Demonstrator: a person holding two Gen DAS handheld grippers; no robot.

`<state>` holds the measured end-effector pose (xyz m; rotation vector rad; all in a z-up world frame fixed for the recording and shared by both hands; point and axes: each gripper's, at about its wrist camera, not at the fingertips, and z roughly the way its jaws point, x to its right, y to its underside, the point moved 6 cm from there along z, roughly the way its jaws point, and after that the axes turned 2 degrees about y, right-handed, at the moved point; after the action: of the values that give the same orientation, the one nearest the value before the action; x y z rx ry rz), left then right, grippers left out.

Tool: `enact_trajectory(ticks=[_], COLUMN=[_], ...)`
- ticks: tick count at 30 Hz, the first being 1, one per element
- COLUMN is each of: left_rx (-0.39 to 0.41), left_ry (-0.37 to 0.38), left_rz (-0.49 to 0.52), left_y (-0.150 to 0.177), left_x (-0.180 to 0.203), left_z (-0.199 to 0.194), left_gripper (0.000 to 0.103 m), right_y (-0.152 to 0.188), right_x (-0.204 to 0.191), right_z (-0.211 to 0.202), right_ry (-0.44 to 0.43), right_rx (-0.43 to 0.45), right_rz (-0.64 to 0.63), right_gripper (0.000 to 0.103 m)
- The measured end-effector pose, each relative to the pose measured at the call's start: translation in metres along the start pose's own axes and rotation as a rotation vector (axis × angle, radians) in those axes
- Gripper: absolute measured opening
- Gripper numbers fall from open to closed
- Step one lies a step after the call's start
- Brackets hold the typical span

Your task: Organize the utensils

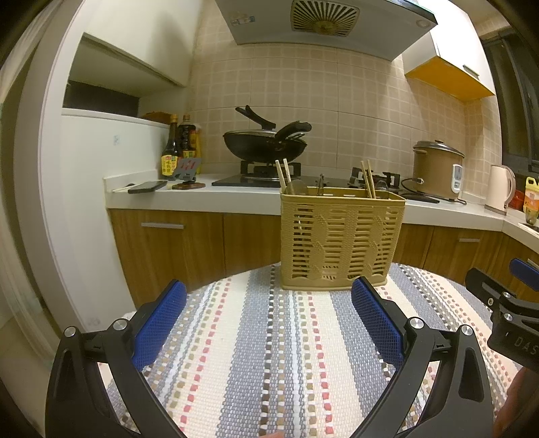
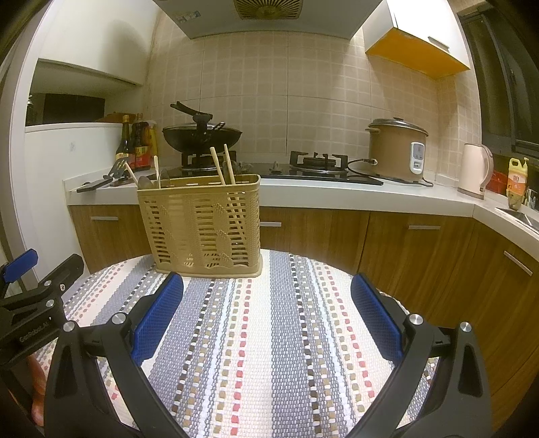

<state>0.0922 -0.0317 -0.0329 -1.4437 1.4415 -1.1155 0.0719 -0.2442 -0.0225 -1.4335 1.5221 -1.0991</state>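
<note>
Striped woven mat (image 1: 269,353) fills lower frame; white countertop (image 1: 242,193) across mid frame with black wok (image 1: 264,143) on gas stove (image 1: 269,173), sauce bottles (image 1: 180,148) and phone (image 1: 147,186) mid-left, brown rice cooker (image 2: 397,150) and pale kettle (image 2: 475,171) mid-right, range hood (image 1: 323,23) top centre, wood cabinets (image 2: 370,242) below counter

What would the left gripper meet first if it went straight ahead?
Probably the basket: it stands on the cloth just beyond the open left gripper, a little right of centre. Depth is unclear, so the right finger may touch first.
</note>
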Motion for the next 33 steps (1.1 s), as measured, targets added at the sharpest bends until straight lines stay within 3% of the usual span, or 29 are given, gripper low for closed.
enact_trajectory(ticks=[17, 33], left_rx=[-0.017, -0.049], left_ry=[0.007, 0.002], left_rz=[0.003, -0.094], left_y=[0.002, 0.002], left_x=[0.003, -0.020], left_z=[0.003, 0.009], left_gripper=[0.095, 0.096], right_y=[0.001, 0.002], right_x=[0.002, 0.003], right_z=[0.001, 0.002], right_ry=[0.002, 0.005], right_rx=[-0.003, 0.001], right_rz=[0.007, 0.002], right_gripper=[0.095, 0.095])
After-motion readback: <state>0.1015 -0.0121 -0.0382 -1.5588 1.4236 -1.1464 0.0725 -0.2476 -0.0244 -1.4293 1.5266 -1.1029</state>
